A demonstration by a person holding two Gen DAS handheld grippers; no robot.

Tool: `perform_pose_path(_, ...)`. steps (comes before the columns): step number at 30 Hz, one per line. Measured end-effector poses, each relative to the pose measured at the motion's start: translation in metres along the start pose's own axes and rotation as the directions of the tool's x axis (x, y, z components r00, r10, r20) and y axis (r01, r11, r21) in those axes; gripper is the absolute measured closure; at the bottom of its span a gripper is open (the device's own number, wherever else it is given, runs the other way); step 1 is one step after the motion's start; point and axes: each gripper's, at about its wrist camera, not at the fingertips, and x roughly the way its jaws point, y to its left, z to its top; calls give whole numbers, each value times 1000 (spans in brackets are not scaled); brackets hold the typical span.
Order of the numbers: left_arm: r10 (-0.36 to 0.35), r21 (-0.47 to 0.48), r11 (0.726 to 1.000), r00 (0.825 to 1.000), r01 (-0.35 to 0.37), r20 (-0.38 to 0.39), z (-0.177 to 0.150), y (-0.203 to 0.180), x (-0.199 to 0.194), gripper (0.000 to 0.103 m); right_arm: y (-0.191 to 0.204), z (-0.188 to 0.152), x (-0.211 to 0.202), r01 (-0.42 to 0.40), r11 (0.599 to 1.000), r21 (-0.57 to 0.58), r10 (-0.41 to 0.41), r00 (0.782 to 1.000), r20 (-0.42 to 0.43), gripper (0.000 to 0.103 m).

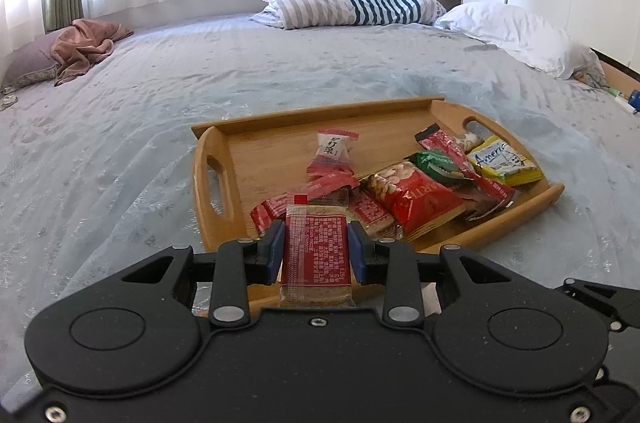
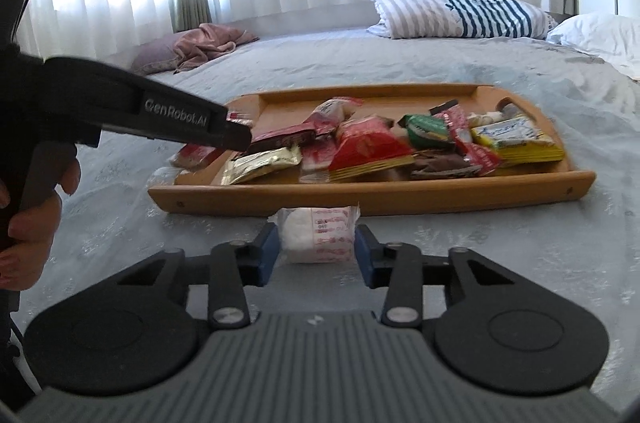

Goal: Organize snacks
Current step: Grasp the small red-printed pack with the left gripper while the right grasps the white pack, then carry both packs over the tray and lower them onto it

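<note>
A wooden tray (image 1: 256, 143) with several snack packets lies on the bed; it also shows in the right wrist view (image 2: 372, 199). My left gripper (image 1: 316, 249) is shut on a red-labelled clear snack bar packet (image 1: 316, 255), held over the tray's near edge. My right gripper (image 2: 316, 249) has its blue pads on either side of a white packet with red print (image 2: 316, 235) on the bedspread just in front of the tray; whether the pads touch it is unclear. The left gripper's body (image 2: 160, 115) reaches over the tray's left end in the right wrist view.
Grey-blue bedspread (image 1: 140, 127) all around. A striped pillow (image 1: 352, 1) and a white pillow (image 1: 516, 35) lie at the far right. A pink cloth on a purple pillow (image 1: 80, 47) lies at the far left. Curtains hang behind.
</note>
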Motion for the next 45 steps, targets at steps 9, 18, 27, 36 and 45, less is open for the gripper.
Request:
perform_pose_path(9,7,-23,1000,1000,-7,-6,4,-5,3,71,-26,10,-13,62,998,33,-63,997,43,59)
perform_pose_path(18,21,-33,999,1000,-21,-10,11,-11,6,71,-46,24,-16,100,994,48,-104,991,83,59)
perform_pose_path(27,25,-40,999,1000,-25,-2,24,-21,10,71,-57,40,-12,126,991,39,-130,985,117,59)
perform_pose_path(36,27,-76,997,1000,-27,6,47,-29,26,71,-78,62,-3,151,987,47,-156,977,145,59)
perform_pose_path(45,42,-85,996,999,-41,9,79,-36,55,71,-99,92,16,137,990,29,-140,977,163,59)
